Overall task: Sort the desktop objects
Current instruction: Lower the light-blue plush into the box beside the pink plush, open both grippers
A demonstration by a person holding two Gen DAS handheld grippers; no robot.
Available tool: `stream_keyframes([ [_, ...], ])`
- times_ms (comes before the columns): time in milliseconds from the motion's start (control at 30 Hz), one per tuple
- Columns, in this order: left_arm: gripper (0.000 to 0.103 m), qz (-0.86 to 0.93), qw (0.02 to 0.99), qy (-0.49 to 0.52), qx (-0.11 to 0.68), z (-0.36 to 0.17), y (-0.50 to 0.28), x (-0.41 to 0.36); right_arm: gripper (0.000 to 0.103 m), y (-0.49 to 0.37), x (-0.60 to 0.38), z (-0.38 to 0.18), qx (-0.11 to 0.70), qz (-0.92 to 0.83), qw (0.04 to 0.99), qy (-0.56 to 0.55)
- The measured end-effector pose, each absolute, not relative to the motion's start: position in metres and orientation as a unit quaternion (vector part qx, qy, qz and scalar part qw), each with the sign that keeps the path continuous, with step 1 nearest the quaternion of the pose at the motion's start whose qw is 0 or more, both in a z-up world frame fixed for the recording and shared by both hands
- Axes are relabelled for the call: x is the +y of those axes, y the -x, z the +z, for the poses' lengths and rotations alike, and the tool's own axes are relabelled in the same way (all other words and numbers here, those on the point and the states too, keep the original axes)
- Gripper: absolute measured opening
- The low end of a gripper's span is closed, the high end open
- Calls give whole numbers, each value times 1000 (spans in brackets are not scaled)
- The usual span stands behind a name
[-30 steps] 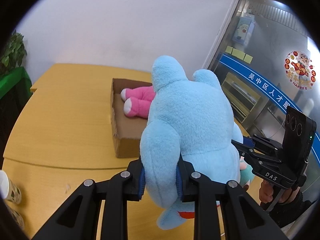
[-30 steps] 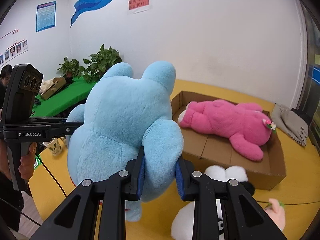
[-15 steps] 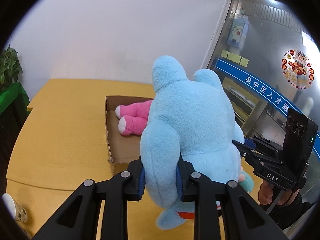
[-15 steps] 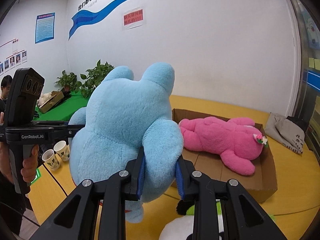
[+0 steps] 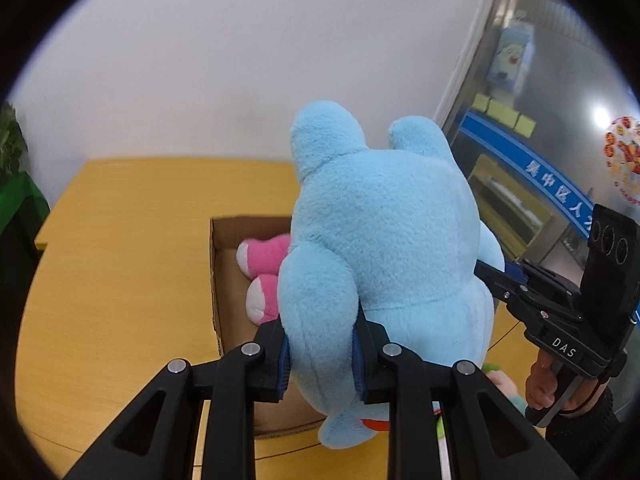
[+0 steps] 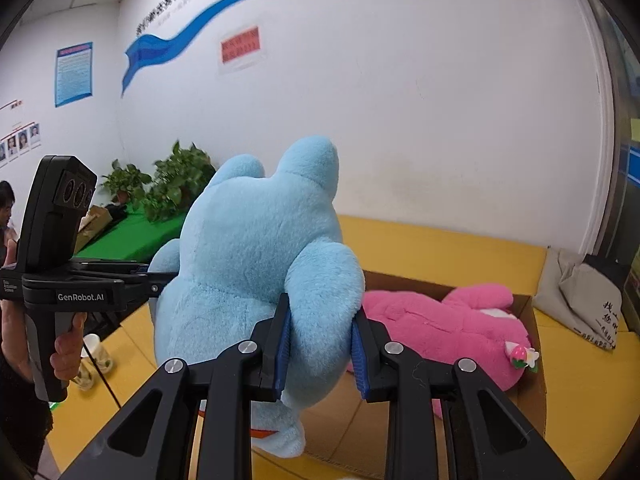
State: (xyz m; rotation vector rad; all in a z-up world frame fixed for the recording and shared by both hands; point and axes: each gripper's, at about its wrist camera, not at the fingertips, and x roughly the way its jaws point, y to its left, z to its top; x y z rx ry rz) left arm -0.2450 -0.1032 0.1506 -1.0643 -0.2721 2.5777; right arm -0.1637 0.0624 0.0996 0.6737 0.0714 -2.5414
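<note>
With both tongs, left (image 5: 320,356) and right (image 6: 318,354), clamped on blue plush (image 5: 380,248), mid-carry; next: over box (image 5: 216,280) ahead, beside pink plush (image 6: 440,328), release together.

I see the fluffy light-blue plush toy (image 5: 384,240) upright and off the surface, above the near edge of the open cardboard box (image 6: 536,364), where a pink plush toy (image 6: 448,328) lies flat inside.
</note>
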Motion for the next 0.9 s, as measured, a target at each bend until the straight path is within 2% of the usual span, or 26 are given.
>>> stream_keyframes([
  [200,23,862,132,480,-96,62,305,-95,28,247,62,19,6,-895,247,-370],
  [333,22,835,99,534,-88,20,318,-97,28,282,45,-35,13,-850,258,-458],
  [500,22,823,87,554,-83,2,317,-105,28,302,27,-66,0,-808,278,-520],
  [900,21,830,67,552,-54,14,317,-108,30,298,27,-76,-38,-785,283,-550],
])
